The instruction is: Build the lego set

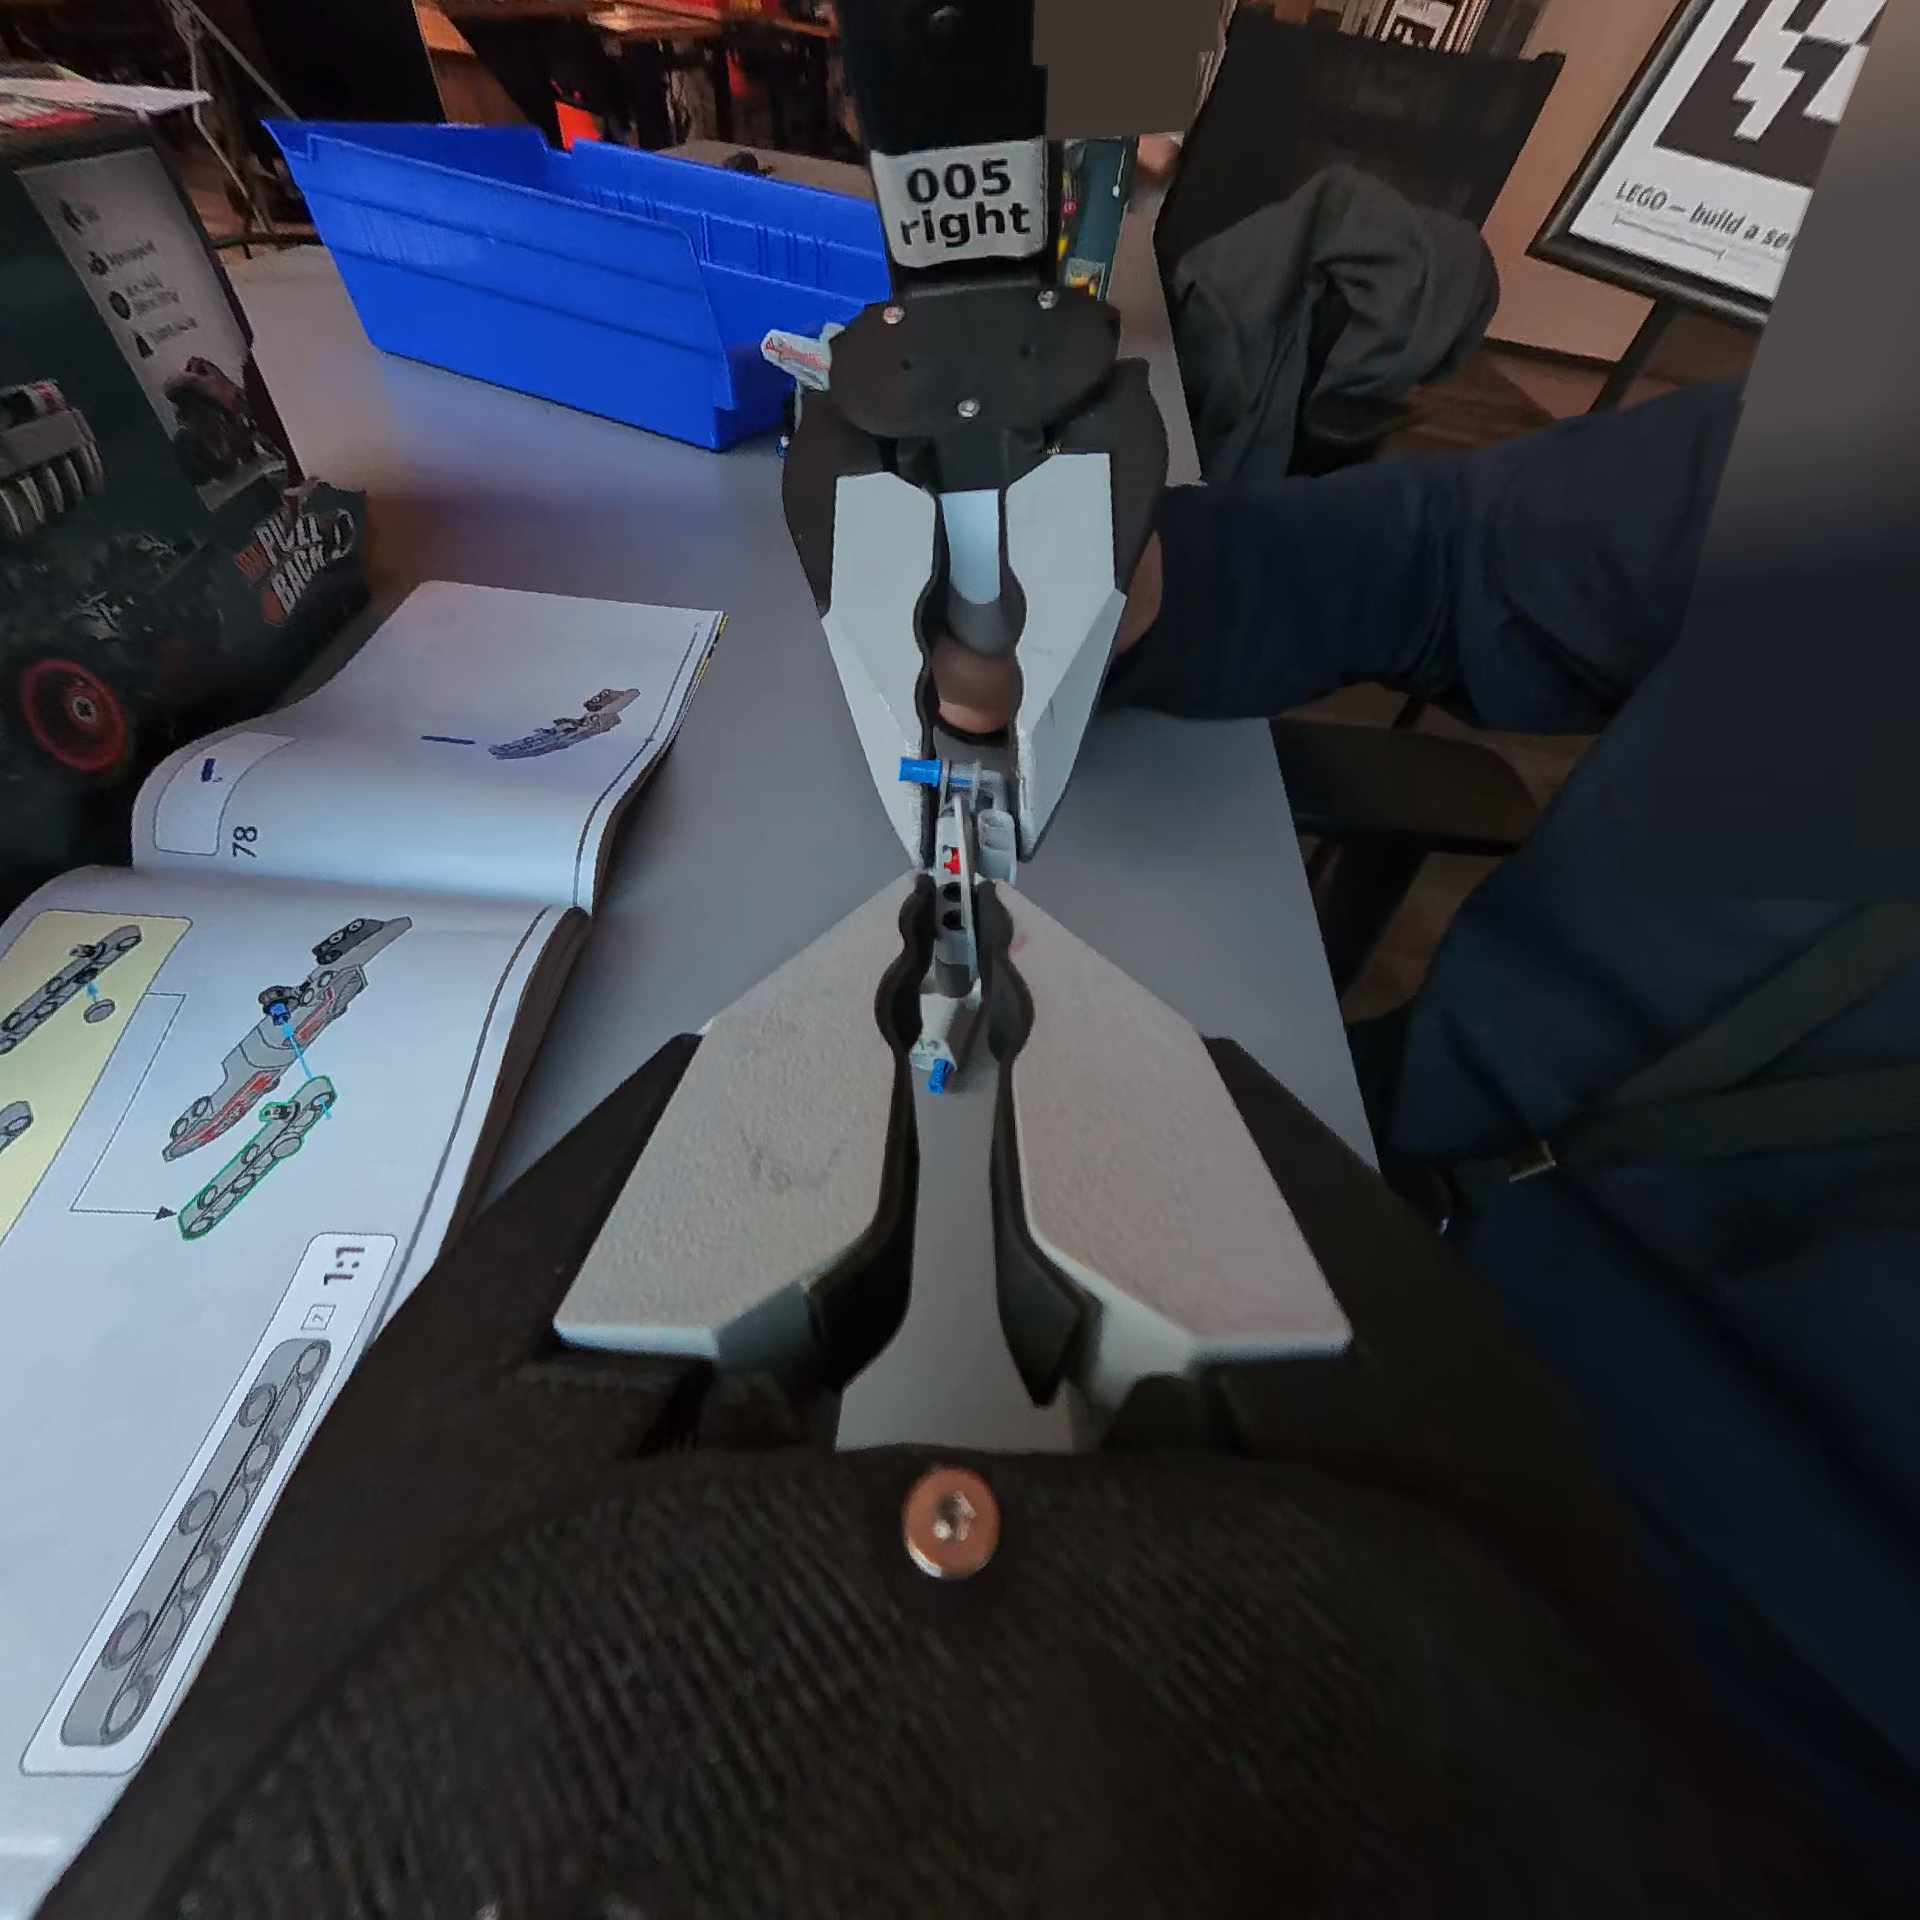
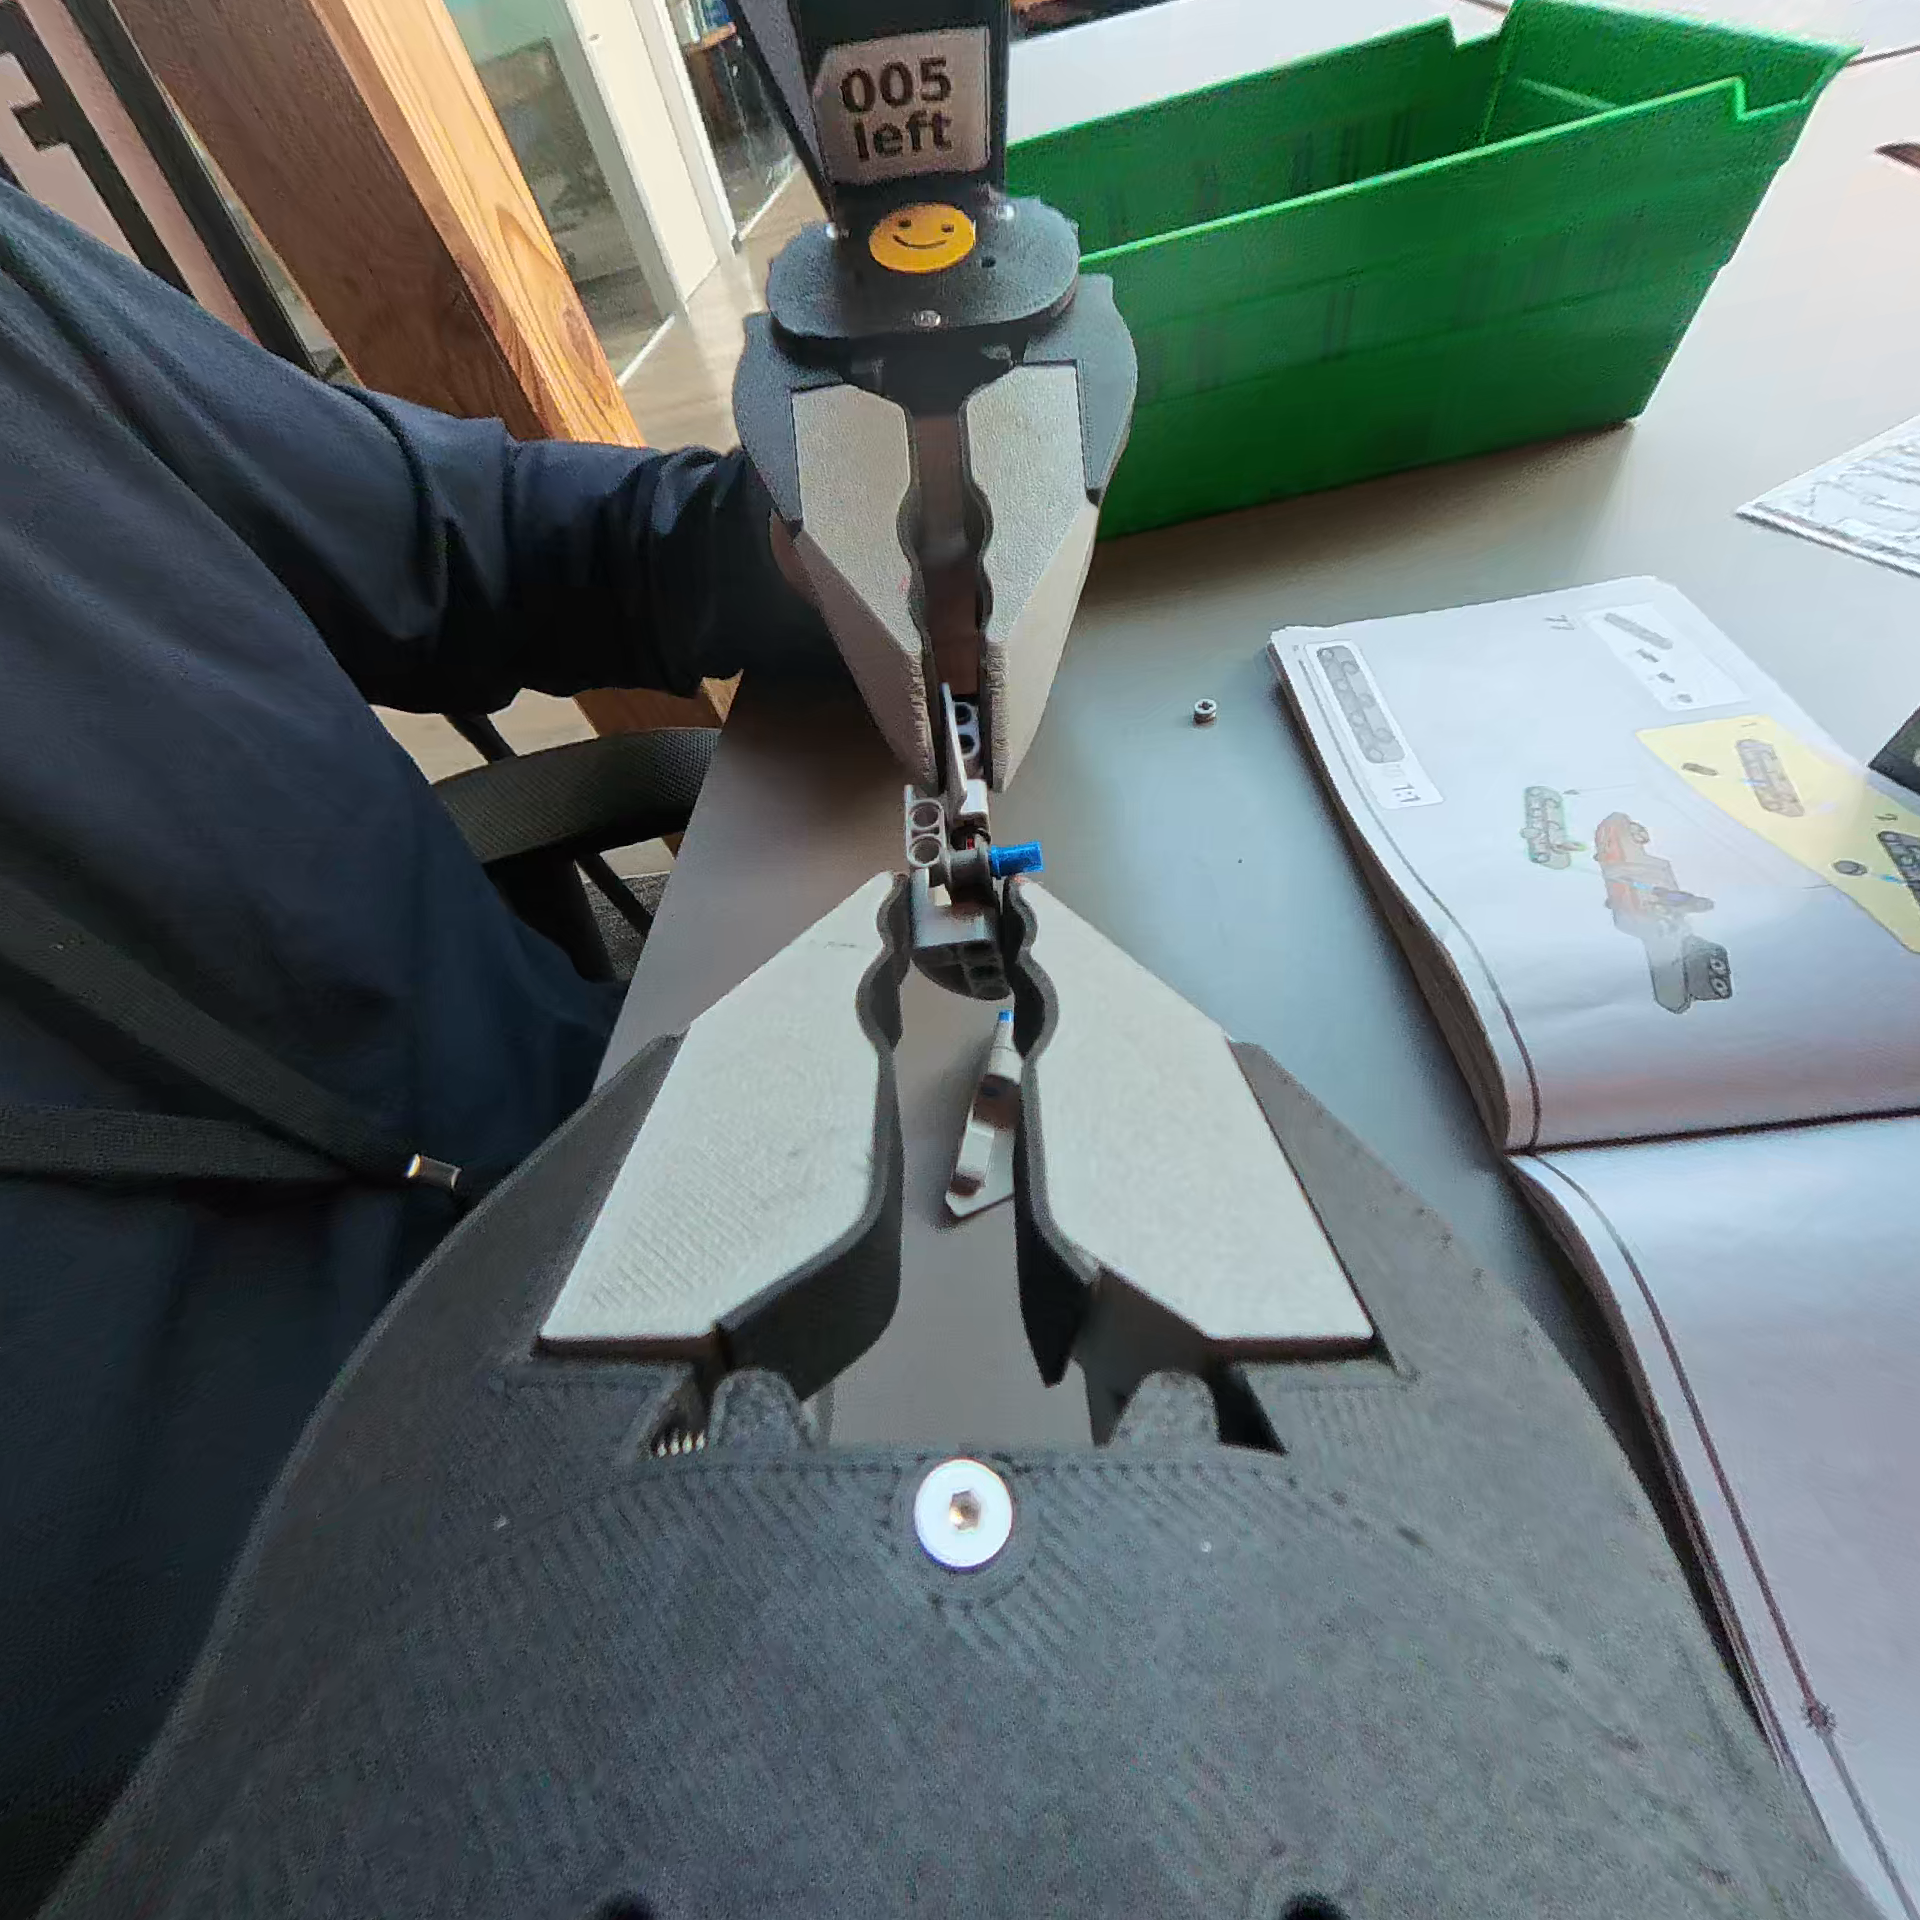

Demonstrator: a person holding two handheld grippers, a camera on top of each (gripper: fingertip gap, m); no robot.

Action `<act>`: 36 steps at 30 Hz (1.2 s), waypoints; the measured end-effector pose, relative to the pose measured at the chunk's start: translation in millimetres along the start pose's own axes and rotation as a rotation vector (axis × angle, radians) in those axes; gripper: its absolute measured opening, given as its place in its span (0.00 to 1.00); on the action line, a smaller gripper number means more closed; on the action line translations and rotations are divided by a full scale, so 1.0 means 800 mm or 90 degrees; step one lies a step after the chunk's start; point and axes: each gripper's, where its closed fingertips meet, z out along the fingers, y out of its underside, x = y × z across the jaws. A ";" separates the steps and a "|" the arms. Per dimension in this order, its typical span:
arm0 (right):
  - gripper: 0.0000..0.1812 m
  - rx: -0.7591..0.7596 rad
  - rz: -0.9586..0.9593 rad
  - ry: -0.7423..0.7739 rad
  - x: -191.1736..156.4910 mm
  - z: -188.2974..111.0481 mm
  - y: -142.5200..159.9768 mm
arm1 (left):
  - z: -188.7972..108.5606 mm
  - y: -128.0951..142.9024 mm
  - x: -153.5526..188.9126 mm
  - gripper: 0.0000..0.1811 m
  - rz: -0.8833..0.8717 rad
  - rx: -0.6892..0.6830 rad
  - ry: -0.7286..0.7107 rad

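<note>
A small grey lego assembly [image 1: 951, 862] with blue pins is held in the air between both grippers, above the grey table [image 1: 727, 790]. My left gripper [image 1: 951, 902] is shut on one end of it. My right gripper [image 1: 971, 844] faces it from the far side and is shut on the other end. In the right wrist view the assembly [image 2: 951, 842] has a blue pin [image 2: 1014, 859] sticking out to the right. My right gripper [image 2: 951, 902] clamps a dark grey piece, and my left gripper [image 2: 956, 774] clamps a holed beam. A light grey piece [image 2: 987, 1117] shows between my right fingers; whether it is attached is unclear.
An open instruction booklet [image 1: 364, 831] [image 2: 1558, 883] lies beside the grippers. A blue bin [image 1: 540, 281] and the lego box [image 1: 125, 468] stand behind it. A green bin [image 2: 1403, 291] stands at the far side. A small grey part [image 2: 1205, 712] lies loose on the table. A person's dark sleeve [image 2: 416, 571] is at the table edge. Only a small space, under 4 cm, lies between the two pairs of fingers.
</note>
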 end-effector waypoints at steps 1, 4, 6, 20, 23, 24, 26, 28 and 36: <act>0.08 0.006 -0.002 0.002 -0.001 -0.001 -0.002 | -0.001 -0.002 0.000 0.03 -0.002 0.009 0.002; 0.08 -0.024 -0.035 0.022 -0.003 -0.001 0.002 | 0.001 0.004 0.002 0.03 0.019 -0.013 -0.012; 0.08 -0.045 -0.063 0.038 -0.004 -0.003 0.008 | -0.002 0.007 0.007 0.03 0.056 -0.029 -0.018; 0.08 -0.096 -0.153 0.108 0.032 -0.030 0.033 | -0.012 0.030 -0.021 0.03 -0.072 -0.041 -0.018; 0.08 -0.095 -0.246 0.135 0.035 -0.040 0.032 | -0.013 0.030 -0.021 0.03 -0.080 -0.037 -0.011; 0.08 -0.083 -0.284 0.141 0.030 -0.041 0.029 | -0.012 0.032 -0.023 0.03 -0.087 -0.041 -0.017; 0.08 -0.074 -0.328 0.143 0.024 -0.037 0.028 | -0.008 0.038 -0.029 0.03 -0.106 -0.062 -0.028; 0.08 -0.065 -0.347 0.128 0.016 -0.032 0.027 | -0.004 0.046 -0.032 0.03 -0.116 -0.092 -0.034; 0.08 -0.026 -0.374 0.130 0.014 -0.037 0.017 | 0.013 0.092 -0.039 0.08 -0.222 -0.250 -0.021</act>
